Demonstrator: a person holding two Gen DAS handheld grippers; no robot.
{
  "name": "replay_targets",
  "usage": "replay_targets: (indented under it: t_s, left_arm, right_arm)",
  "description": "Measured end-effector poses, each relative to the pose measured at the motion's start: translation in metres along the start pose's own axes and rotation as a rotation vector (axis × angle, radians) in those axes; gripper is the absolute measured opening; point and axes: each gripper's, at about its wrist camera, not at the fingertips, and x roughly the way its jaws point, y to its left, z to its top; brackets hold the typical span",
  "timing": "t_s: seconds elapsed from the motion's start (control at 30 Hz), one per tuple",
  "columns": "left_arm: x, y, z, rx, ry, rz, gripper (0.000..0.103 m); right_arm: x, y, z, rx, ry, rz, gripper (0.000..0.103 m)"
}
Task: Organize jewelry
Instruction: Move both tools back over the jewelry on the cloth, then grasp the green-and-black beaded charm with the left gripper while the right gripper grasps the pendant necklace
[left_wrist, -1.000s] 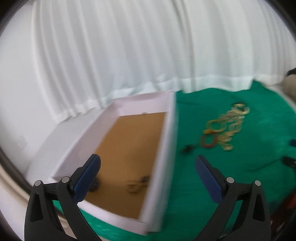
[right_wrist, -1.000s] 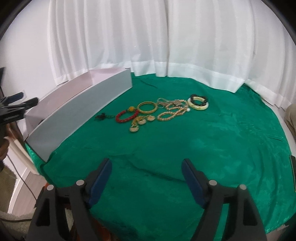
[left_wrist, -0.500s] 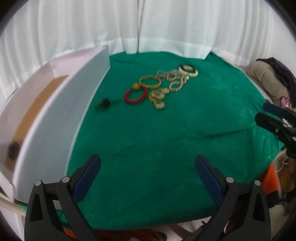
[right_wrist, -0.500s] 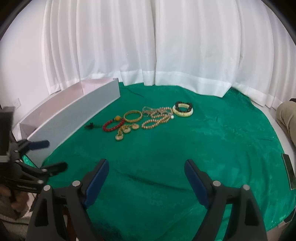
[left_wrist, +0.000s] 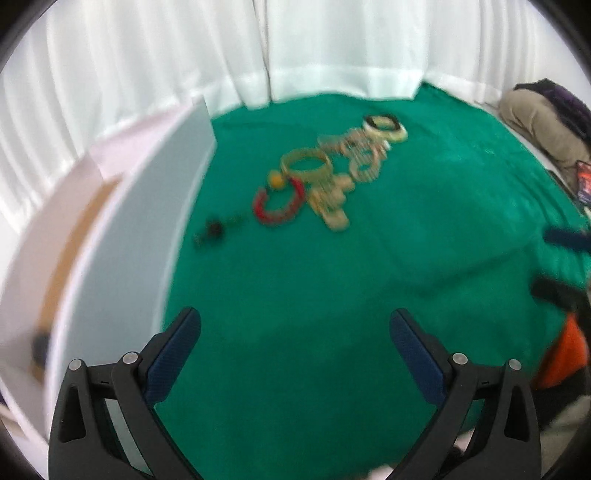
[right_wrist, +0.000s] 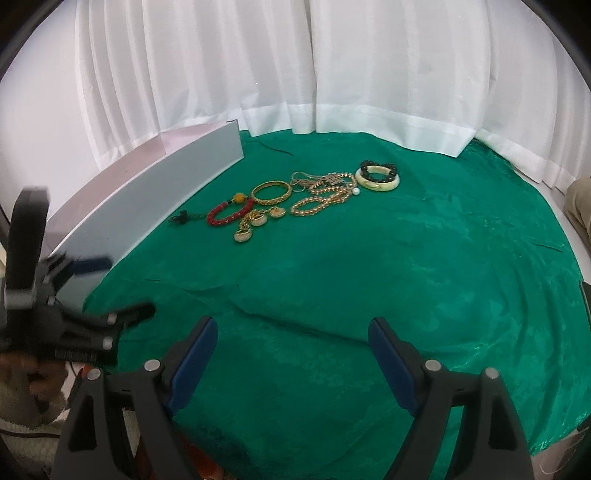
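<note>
Jewelry lies in a row on the green cloth (right_wrist: 369, 280): a red bead bracelet (right_wrist: 226, 215), a gold bangle (right_wrist: 272, 192), gold chains (right_wrist: 319, 201), a cream bangle with black beads (right_wrist: 378, 176) and a small dark piece (right_wrist: 181, 218). A white box (right_wrist: 147, 206) stands at the left; its brown floor (left_wrist: 79, 229) shows in the left wrist view. My left gripper (left_wrist: 295, 328) is open and empty over the near cloth, and shows at the left of the right wrist view (right_wrist: 110, 291). My right gripper (right_wrist: 291, 332) is open and empty, well short of the jewelry.
White curtains (right_wrist: 295, 74) hang behind the table. A beige and purple bundle (left_wrist: 546, 110) lies at the far right. The cloth has a raised fold (right_wrist: 295, 321) just ahead of my right gripper. Something orange (left_wrist: 565, 354) sits below the table's right edge.
My left gripper has swung right, from over the open box to facing the jewelry, and moved closer. My right gripper has shifted slightly; the left gripper has come into its view.
</note>
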Motion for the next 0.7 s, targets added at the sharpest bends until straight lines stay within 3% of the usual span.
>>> replay_targets:
  t_s: [0.2, 0.33, 0.57, 0.63, 0.7]
  left_arm:
    - [0.057, 0.028, 0.044, -0.032, -0.011, -0.038, 0.101]
    - [0.084, 0.037, 0.049, -0.032, -0.006, -0.035, 0.094]
    - [0.101, 0.042, 0.056, -0.026, 0.000, -0.070, 0.091]
    - [0.108, 0.049, 0.054, -0.050, 0.024, -0.082, 0.082]
    - [0.113, 0.057, 0.051, -0.094, 0.043, -0.086, 0.060]
  right_arm:
    - [0.000, -0.006, -0.002, 0.038, 0.009, 0.031, 0.085]
    - [-0.002, -0.010, -0.006, 0.042, 0.010, 0.043, 0.085]
    - [0.003, -0.026, -0.011, 0.087, 0.025, 0.071, 0.085]
    - [0.003, -0.028, -0.011, 0.092, 0.025, 0.079, 0.085]
    - [0.001, -0.029, -0.011, 0.089, 0.018, 0.083, 0.085]
